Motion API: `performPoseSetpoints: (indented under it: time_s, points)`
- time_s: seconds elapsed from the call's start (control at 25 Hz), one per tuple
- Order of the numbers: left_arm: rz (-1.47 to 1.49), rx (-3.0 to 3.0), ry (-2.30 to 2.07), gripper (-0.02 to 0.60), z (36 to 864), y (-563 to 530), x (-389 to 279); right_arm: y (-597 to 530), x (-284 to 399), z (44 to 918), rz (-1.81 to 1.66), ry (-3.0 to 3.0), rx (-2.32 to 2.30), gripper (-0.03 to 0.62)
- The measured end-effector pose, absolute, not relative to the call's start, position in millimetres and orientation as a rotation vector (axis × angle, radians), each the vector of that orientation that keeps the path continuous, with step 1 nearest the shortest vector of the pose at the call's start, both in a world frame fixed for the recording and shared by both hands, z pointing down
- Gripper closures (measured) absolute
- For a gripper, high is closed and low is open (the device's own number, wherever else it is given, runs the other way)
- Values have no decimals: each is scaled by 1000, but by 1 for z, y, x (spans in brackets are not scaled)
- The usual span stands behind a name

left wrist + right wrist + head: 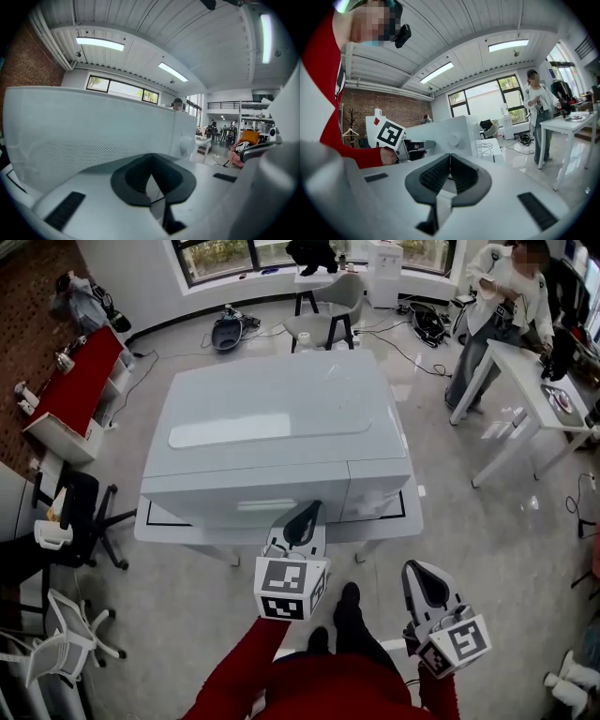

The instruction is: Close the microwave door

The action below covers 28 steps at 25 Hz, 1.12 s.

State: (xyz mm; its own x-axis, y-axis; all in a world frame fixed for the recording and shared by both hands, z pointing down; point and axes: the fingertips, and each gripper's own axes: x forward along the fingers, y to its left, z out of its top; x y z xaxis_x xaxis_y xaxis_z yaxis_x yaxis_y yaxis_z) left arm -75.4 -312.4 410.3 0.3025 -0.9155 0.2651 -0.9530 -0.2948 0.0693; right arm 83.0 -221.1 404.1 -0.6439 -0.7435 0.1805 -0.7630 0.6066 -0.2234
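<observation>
A large white microwave (281, 418) stands on a white table (159, 526). Its door (244, 498) lies flush with the front, beside the control panel (380, 488). My left gripper (307, 512) is shut with nothing between its jaws, its tip right at the door's front near the panel seam; whether it touches I cannot tell. In the left gripper view the gripper (151, 159) faces the door's dotted window (89, 140). My right gripper (422, 570) hangs lower right, clear of the table, shut and empty. The right gripper view shows the right gripper (450, 157) pointing past the microwave's knob (452, 137).
A person (502, 306) stands by a white desk (539, 399) at the back right. A grey chair (328, 310) sits behind the table. Black and white office chairs (80, 521) and a red-topped shelf (80, 381) line the left. Cables lie on the floor.
</observation>
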Motion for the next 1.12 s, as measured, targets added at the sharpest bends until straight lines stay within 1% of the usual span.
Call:
performPoseSetpoints:
  time_s: [0.36,0.68,0.92,1.12]
  points:
    - [249,2364,-1713,574,411,-313,-70,-226,89,406,449,-2742,1302,582]
    - [66,2637,-1407,574,375,-278,-45,-227,79,396,400,-2795,1252,580]
    - [36,2742,-1372,574,361,-247,-48,-223,74,385,350,-2841,1230,580]
    - [-75,2739,-1377,574,348,-225,-54,-215,63,368,277,-2944,1202,580]
